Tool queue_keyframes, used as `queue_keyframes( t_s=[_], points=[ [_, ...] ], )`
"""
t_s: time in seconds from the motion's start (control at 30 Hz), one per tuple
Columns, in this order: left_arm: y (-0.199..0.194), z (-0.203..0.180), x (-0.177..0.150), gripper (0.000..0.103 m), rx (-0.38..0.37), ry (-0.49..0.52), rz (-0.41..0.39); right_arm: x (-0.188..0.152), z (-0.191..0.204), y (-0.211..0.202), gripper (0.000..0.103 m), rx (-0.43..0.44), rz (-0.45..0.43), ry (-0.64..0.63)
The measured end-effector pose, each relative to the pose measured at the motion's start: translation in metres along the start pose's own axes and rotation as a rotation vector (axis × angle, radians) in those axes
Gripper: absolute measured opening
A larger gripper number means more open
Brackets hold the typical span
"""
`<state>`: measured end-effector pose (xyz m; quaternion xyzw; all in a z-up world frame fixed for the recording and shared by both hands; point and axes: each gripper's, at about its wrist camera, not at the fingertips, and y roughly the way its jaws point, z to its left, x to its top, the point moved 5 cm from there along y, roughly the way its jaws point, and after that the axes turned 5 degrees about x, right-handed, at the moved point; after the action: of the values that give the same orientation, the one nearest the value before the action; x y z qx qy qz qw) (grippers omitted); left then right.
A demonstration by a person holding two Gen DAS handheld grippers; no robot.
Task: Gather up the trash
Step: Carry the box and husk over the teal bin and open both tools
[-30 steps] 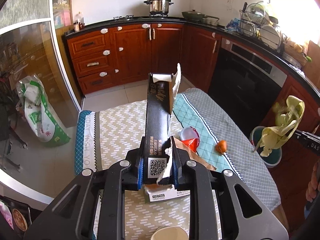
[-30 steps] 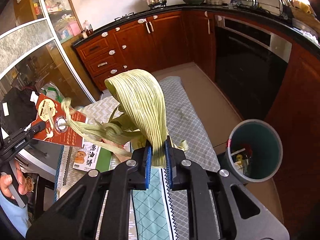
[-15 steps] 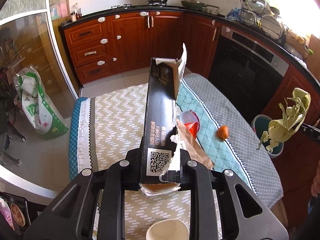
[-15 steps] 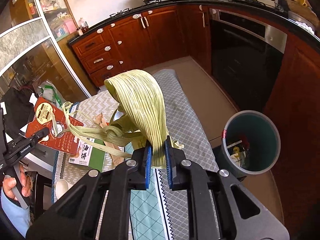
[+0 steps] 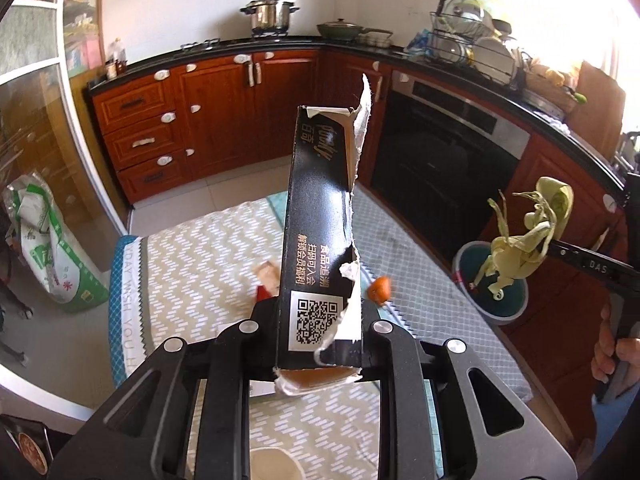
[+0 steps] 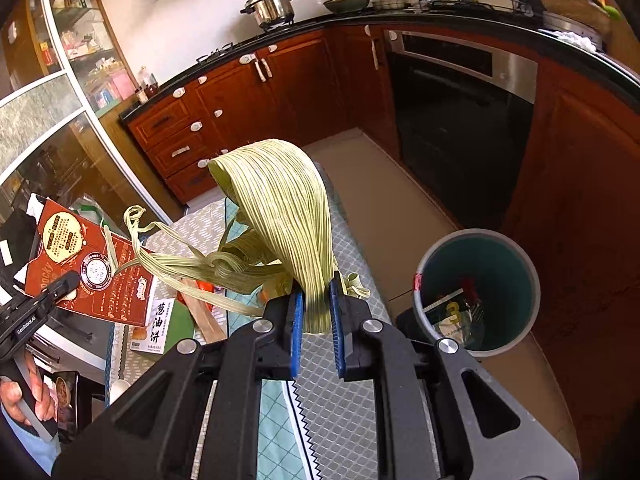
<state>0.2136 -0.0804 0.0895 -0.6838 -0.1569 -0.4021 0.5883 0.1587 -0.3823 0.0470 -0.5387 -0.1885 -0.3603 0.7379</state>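
Note:
My left gripper (image 5: 318, 336) is shut on a torn black snack box (image 5: 320, 240), held upright above the table; it shows red-faced in the right wrist view (image 6: 88, 268). My right gripper (image 6: 316, 320) is shut on a bundle of pale green leaf wrappers (image 6: 280, 216) with loose strips trailing left. In the left wrist view the leaves (image 5: 524, 236) hang over the grey bin (image 5: 500, 312). The bin (image 6: 528, 304) stands on the floor right of the table and holds some packaging.
The cloth-covered table (image 5: 200, 264) carries an orange scrap (image 5: 380, 288), a brown paper piece (image 5: 268, 272), a white cup (image 5: 274, 462) and a green-and-white food box (image 6: 156, 328). Red kitchen cabinets (image 5: 240, 120) and an oven (image 6: 460, 96) stand behind.
Both grippers have risen and shifted right. The leaves now hang closer above the bin. The box stays gripped and upright.

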Motion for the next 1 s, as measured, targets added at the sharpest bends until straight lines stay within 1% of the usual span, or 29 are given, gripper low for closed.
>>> queue_keyframes(
  t_s=[0.17, 0.27, 0.37, 0.53, 0.67, 0.77, 0.87, 0.93, 1.0],
  points=[
    [0.021, -0.074, 0.022, 0.022, -0.1, 0.075, 0.002, 0.007, -0.057, -0.021, 0.012, -0.047, -0.05, 0.075],
    [0.044, -0.125, 0.03, 0.022, -0.168, 0.104, 0.027, 0.008, -0.103, -0.032, 0.012, -0.082, -0.076, 0.143],
    [0.069, -0.18, 0.035, 0.022, -0.232, 0.153, 0.055, 0.006, -0.148, -0.04, 0.012, -0.116, -0.088, 0.209],
    [0.119, -0.268, 0.034, 0.022, -0.327, 0.216, 0.115, -0.005, -0.207, -0.037, 0.012, -0.175, -0.064, 0.287],
    [0.163, -0.323, 0.026, 0.022, -0.375, 0.239, 0.176, -0.013, -0.242, -0.02, 0.012, -0.199, -0.023, 0.34],
    [0.198, -0.352, 0.014, 0.022, -0.387, 0.247, 0.237, -0.018, -0.259, -0.003, 0.012, -0.214, 0.014, 0.37],
    [0.237, -0.373, -0.001, 0.022, -0.373, 0.25, 0.307, -0.023, -0.272, 0.018, 0.012, -0.228, 0.053, 0.387],
    [0.261, -0.38, -0.011, 0.023, -0.356, 0.245, 0.356, -0.028, -0.279, 0.032, 0.012, -0.234, 0.081, 0.402],
    [0.279, -0.386, -0.017, 0.028, -0.339, 0.247, 0.398, -0.028, -0.286, 0.047, 0.012, -0.238, 0.104, 0.414]
  ],
)
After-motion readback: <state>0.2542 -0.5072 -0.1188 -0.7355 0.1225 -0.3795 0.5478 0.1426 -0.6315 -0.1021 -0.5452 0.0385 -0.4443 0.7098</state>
